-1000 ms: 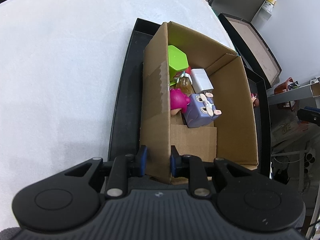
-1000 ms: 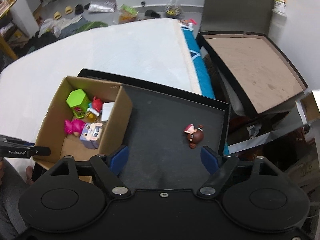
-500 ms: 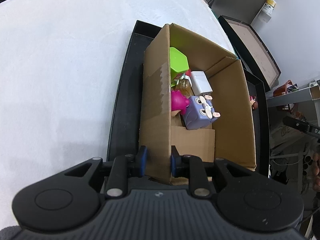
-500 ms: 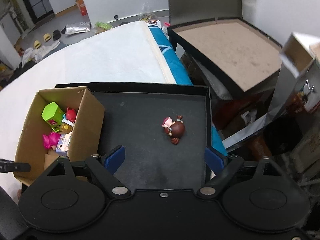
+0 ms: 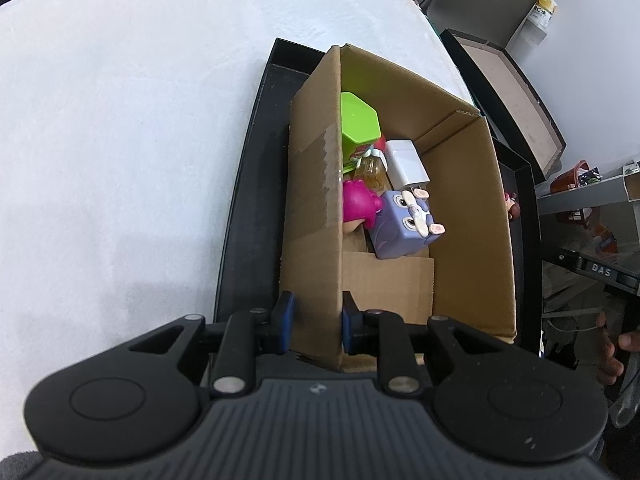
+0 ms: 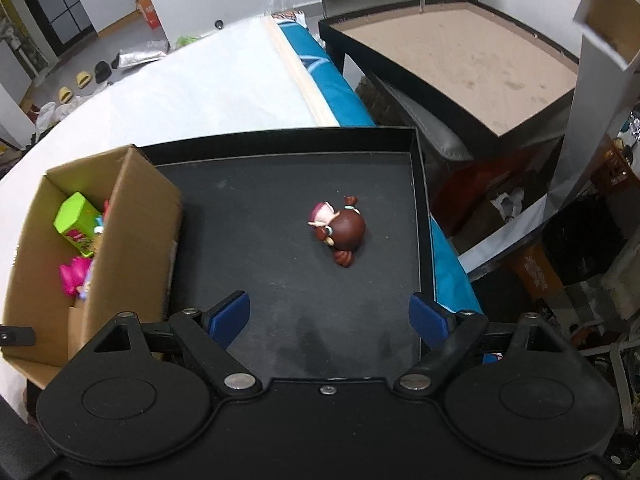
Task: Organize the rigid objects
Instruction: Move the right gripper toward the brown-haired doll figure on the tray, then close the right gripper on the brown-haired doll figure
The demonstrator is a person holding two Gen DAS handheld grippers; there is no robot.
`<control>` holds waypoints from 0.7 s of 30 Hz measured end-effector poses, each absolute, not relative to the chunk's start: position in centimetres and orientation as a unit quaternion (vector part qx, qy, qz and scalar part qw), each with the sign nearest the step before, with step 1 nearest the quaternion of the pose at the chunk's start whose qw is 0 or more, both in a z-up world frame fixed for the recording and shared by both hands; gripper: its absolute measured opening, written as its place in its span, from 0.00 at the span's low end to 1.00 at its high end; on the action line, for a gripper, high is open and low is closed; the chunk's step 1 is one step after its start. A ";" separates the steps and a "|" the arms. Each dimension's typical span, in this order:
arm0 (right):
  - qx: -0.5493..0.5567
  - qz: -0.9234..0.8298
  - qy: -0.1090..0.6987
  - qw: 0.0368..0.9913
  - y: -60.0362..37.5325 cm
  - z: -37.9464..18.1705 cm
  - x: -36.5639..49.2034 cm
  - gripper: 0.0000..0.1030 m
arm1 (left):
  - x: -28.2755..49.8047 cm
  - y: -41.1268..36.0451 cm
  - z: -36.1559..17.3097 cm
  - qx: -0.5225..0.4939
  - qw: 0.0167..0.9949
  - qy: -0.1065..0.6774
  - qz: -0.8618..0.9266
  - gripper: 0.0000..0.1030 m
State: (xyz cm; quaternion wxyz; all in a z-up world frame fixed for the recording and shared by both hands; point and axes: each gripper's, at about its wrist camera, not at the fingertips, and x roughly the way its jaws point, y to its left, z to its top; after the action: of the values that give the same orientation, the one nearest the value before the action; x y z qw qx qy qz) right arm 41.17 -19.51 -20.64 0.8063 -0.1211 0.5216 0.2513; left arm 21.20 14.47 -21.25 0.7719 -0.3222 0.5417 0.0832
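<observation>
Looks like a cluttered room in a home doubling as a storeroom. A wide white-covered bed (image 6: 192, 92) fills the middle, its blue mattress edge (image 6: 332, 92) showing at the side. Slippers (image 6: 74, 86) and a silver foil bag (image 6: 142, 54) lie scattered on the grey floor beyond. Off to the right, a big black-rimmed tray with a brown board inside (image 6: 460, 56), metal shelving (image 5: 584, 196), bags and boxes piled underneath.

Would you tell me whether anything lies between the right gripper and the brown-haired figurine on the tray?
Nothing visible does: only bare black tray lies between the open right gripper and the figurine.
</observation>
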 end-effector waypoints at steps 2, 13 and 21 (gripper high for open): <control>-0.120 0.251 0.523 0.805 -19.4 -21.1 41.6 0.84 | 21.2 14.4 -21.3 -0.321 0.772 0.542 0.084 0.22; -0.155 0.262 0.514 0.802 -16.6 -22.0 43.7 0.84 | 21.4 14.2 -21.4 -0.315 0.772 0.545 0.086 0.22; -0.181 0.271 0.505 0.799 -14.7 -22.6 44.9 0.80 | 21.4 14.1 -21.5 -0.312 0.772 0.547 0.086 0.22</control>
State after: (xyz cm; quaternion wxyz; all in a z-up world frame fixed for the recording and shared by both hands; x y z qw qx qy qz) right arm 44.90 -14.72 -22.64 0.7990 -0.1813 0.5050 0.2713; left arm 21.39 14.12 -21.45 0.7718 -0.3122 0.5472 0.0860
